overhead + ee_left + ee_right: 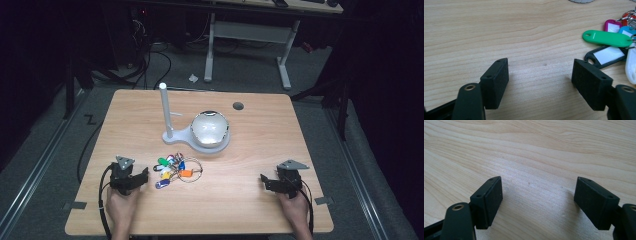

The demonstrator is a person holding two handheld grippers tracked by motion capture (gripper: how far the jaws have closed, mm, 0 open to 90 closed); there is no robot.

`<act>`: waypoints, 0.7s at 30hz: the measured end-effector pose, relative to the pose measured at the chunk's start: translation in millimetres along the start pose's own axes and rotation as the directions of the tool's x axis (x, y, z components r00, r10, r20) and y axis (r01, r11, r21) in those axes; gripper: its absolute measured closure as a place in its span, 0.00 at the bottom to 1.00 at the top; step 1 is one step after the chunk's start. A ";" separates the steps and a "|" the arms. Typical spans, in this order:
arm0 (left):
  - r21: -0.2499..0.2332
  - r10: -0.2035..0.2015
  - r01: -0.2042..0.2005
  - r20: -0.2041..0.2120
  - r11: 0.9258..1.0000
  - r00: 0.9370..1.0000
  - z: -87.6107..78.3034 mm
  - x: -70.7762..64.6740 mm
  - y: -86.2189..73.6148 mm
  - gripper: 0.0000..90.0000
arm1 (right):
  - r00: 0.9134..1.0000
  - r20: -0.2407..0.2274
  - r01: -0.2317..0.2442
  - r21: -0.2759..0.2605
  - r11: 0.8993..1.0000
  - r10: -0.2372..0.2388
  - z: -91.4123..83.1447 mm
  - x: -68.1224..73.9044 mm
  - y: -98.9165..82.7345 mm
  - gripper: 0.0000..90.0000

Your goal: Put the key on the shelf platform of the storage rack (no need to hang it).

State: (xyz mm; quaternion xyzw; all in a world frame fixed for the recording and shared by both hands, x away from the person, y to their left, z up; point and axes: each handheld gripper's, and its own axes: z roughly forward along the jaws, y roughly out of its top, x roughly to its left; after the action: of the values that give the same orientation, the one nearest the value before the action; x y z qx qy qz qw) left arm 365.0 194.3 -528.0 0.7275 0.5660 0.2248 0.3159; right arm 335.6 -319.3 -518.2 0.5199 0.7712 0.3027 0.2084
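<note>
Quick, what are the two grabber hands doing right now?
Left gripper: open, holding nothing, beside the bunch of coloured plastic key tags.
Right gripper: open, holding nothing.

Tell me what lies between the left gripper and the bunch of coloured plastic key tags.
Nothing: in the high view, only bare wooden table separates the left gripper from the bunch of coloured plastic key tags. The left gripper view shows its open fingers over bare wood.

One bench (250,200). My two tongs: left (145,176), right (263,181). One bunch of key tags (172,170) on one wire ring (192,170); exact tag count unclear, I make out green, white, blue, orange, pink. One white stand (172,134) with one post (165,107) and one dome (210,129).
</note>
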 end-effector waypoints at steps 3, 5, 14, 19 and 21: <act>0.000 0.001 -0.001 0.001 1.000 1.000 0.1 -0.1 -0.1 0.32 | 1.000 0.000 0.000 0.000 1.000 0.000 0.0 0.0 0.0 0.26; 0.000 0.001 -0.001 0.002 1.000 1.000 0.1 -0.1 -0.1 0.32 | 1.000 0.000 0.000 0.000 1.000 0.000 0.0 0.0 0.0 0.26; 0.003 0.005 -0.005 0.003 1.000 1.000 0.0 -0.4 0.0 0.31 | 1.000 0.000 0.000 0.000 1.000 0.000 0.0 0.0 0.0 0.26; 0.002 0.001 -0.001 0.002 1.000 1.000 0.1 -0.7 0.0 0.31 | 1.000 0.000 0.001 0.000 1.000 -0.001 0.0 0.0 0.0 0.26; 0.002 0.000 0.000 0.005 1.000 1.000 0.1 -0.5 0.0 0.31 | 1.000 0.000 0.002 -0.001 1.000 -0.002 0.0 -0.1 0.0 0.26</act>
State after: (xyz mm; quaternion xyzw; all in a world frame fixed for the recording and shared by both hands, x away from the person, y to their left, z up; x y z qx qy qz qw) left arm 365.0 193.8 -528.1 0.7285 0.5653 0.2227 0.3166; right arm 335.7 -319.4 -518.2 0.5191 0.7716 0.3028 0.2087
